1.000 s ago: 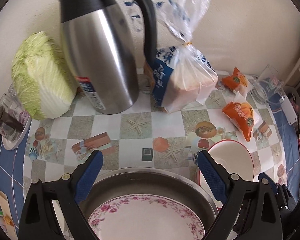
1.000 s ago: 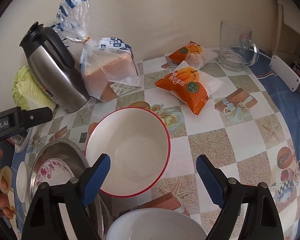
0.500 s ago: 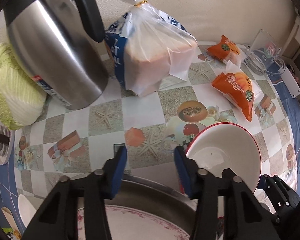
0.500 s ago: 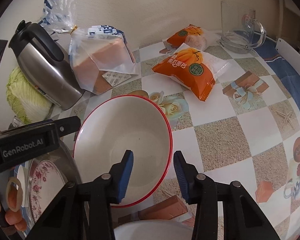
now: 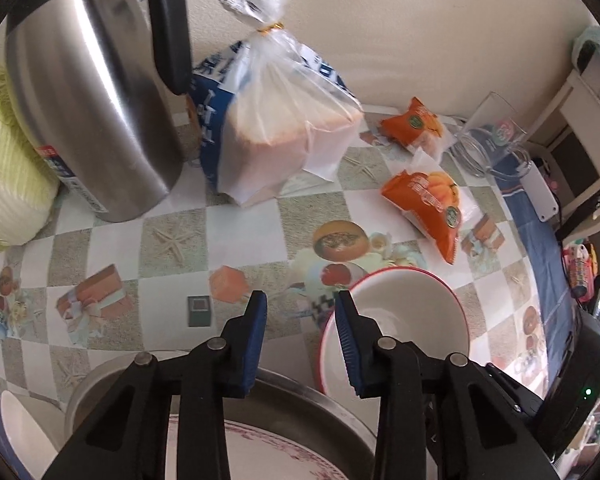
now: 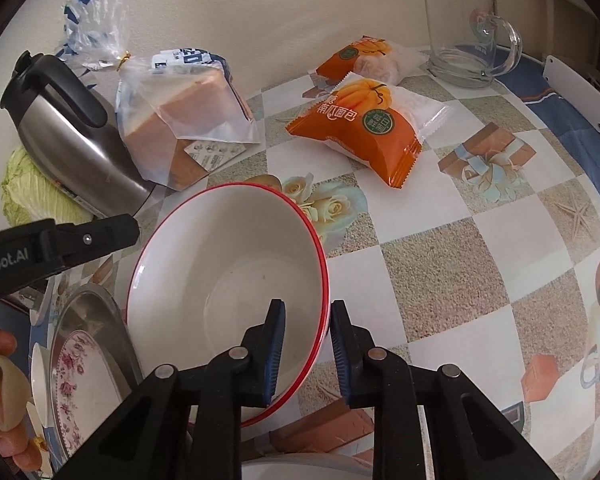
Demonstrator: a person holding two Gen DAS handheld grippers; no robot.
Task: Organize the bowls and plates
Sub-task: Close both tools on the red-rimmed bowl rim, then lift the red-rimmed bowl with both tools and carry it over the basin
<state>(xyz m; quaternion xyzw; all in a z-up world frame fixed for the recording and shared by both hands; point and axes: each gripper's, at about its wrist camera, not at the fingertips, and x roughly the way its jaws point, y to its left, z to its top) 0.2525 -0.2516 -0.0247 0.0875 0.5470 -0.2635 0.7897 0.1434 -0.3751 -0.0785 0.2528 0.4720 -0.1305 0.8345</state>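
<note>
A white bowl with a red rim (image 6: 228, 280) is tilted above the table; my right gripper (image 6: 306, 354) is shut on its near rim, one finger inside and one outside. The bowl also shows in the left wrist view (image 5: 404, 320). My left gripper (image 5: 300, 340) is narrowed with a gap between its fingers, holds nothing, and hovers over the far edge of a steel pan (image 5: 300, 388) that holds a floral plate (image 6: 74, 376). The plate's rim shows in the left wrist view (image 5: 268, 440).
A steel thermos (image 5: 88, 100), a cabbage (image 5: 8, 168), a bagged bread loaf (image 5: 276, 128), two orange snack packs (image 6: 360, 128), and a glass mug (image 6: 468, 40) stand toward the back. Another white dish (image 6: 300, 468) lies just below my right gripper. A small white dish (image 5: 20, 424) sits left.
My right gripper has shut on the bowl's rim and the bowl has tilted up. My left gripper has narrowed further and shifted a little.
</note>
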